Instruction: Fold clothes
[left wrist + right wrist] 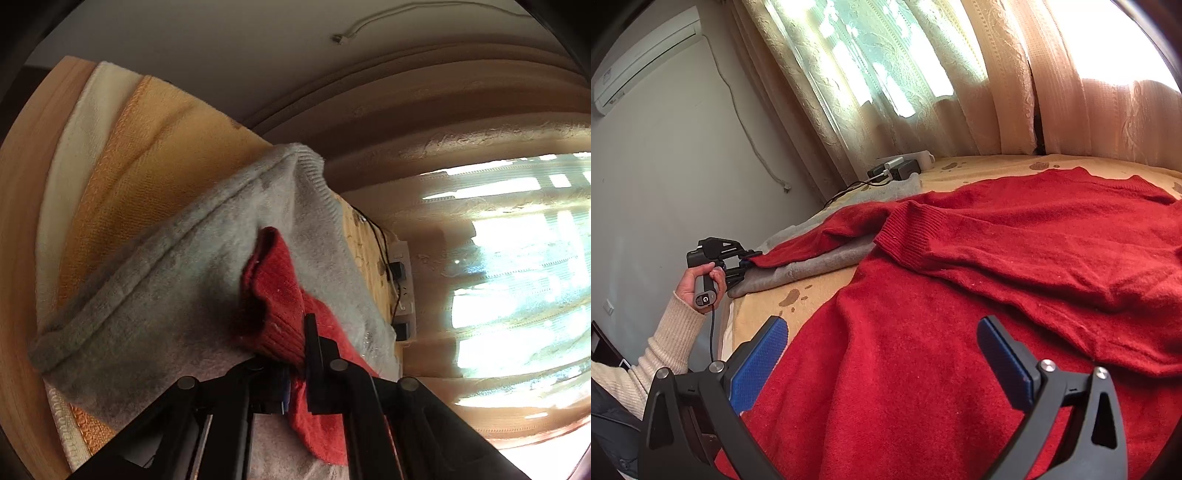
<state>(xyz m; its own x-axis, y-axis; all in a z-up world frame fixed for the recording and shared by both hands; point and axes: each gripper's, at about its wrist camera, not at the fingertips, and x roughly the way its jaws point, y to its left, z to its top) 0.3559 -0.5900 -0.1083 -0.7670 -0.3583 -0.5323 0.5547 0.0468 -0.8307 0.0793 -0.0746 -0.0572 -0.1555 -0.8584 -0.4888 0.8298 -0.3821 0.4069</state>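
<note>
The red sweater (979,295) lies spread across the bed (960,166), body flat and facing the right tongs (882,354), one sleeve folded over its chest and the other trailing out to the left over a grey garment (820,264). The left tongs (295,369) have clamped down on the end of that trailing sleeve (273,295) (the ribbed cuff bunches up just past the jaws). The right tongs stand wide open above the hem, holding nothing.

It looks like a soft, fuzzy knit: light, limp and stretchy, likely to sag and drag on the grey garment under it instead of sliding cleanly. The thicker ribbed cuff and hem are probably the safest places to pinch.
</note>
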